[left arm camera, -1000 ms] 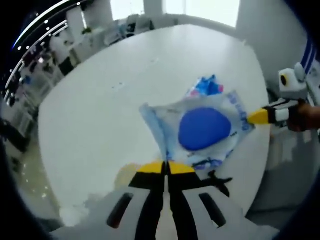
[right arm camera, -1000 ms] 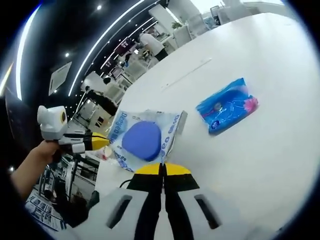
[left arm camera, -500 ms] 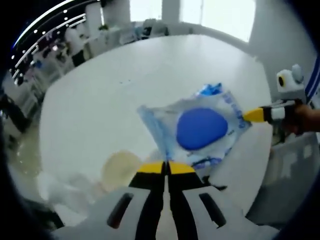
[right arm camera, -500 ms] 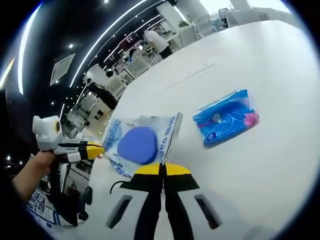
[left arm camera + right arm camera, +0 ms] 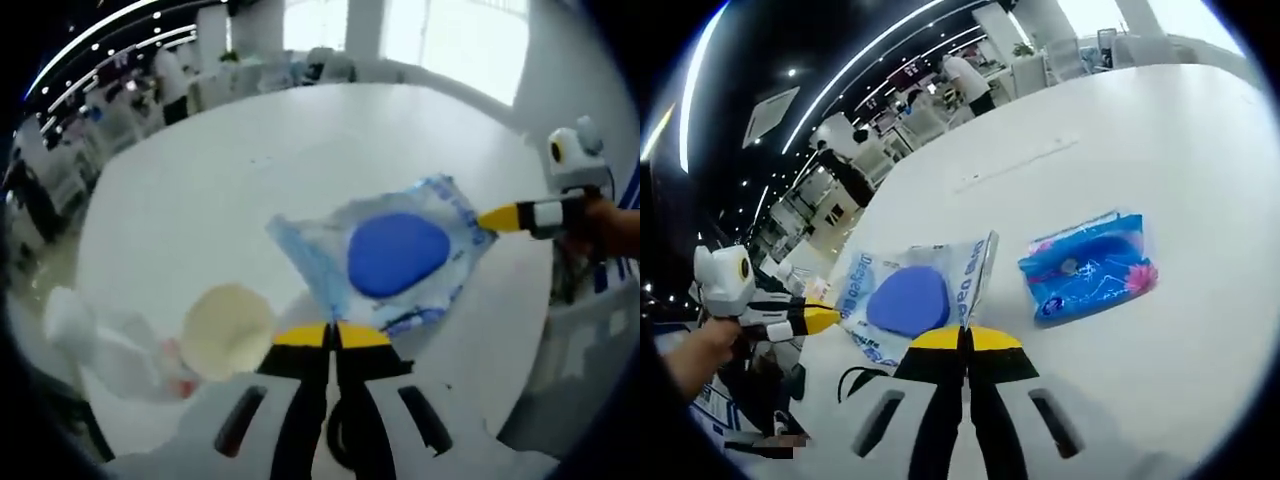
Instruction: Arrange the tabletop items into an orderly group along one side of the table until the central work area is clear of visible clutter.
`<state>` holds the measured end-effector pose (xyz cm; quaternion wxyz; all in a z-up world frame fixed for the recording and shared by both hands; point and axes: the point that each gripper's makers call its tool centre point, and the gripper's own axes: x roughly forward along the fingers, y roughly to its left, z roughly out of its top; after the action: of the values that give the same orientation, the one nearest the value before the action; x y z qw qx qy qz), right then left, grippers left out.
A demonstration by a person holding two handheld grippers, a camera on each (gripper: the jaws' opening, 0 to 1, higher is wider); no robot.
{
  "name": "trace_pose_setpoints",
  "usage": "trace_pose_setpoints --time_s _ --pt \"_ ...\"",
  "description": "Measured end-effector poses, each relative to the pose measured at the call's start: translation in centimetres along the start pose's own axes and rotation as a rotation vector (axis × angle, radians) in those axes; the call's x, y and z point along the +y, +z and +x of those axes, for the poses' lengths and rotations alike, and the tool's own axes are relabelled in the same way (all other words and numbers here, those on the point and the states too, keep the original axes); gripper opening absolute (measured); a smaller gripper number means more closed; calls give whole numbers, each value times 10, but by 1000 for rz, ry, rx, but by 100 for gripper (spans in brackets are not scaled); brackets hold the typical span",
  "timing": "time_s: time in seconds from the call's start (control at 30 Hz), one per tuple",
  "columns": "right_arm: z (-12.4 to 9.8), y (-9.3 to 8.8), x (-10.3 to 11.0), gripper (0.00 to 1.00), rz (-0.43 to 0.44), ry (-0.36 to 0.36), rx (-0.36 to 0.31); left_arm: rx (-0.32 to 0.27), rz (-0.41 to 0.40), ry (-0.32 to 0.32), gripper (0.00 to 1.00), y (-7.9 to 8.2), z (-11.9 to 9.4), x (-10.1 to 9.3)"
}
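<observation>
Bright window glare, ceiling strip lights, soft overall blur (edges bent by fisheye)

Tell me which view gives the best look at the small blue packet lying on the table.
The right gripper view. There the blue packet lies flat and unobstructed on the white table, apart from the clear bag with the blue pad. In the left gripper view, that bag covers where the packet would be.

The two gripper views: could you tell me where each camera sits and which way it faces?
Left gripper view: rides on the left gripper, looking across the white table; right gripper and hand enter.
Right gripper view: rides on the right gripper, looking across the table toward the office; left gripper enters.
Both share the blue-disc packet held between them.
</observation>
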<state>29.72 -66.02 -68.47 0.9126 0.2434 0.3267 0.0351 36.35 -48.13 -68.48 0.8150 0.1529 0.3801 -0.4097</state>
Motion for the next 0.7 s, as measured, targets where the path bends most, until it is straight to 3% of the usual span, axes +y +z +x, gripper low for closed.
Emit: trace_pose_setpoints --time_s 0.7 --pt "34 7 -18 0 -71 -38 27 -64 -89 105 0 -13 19 3"
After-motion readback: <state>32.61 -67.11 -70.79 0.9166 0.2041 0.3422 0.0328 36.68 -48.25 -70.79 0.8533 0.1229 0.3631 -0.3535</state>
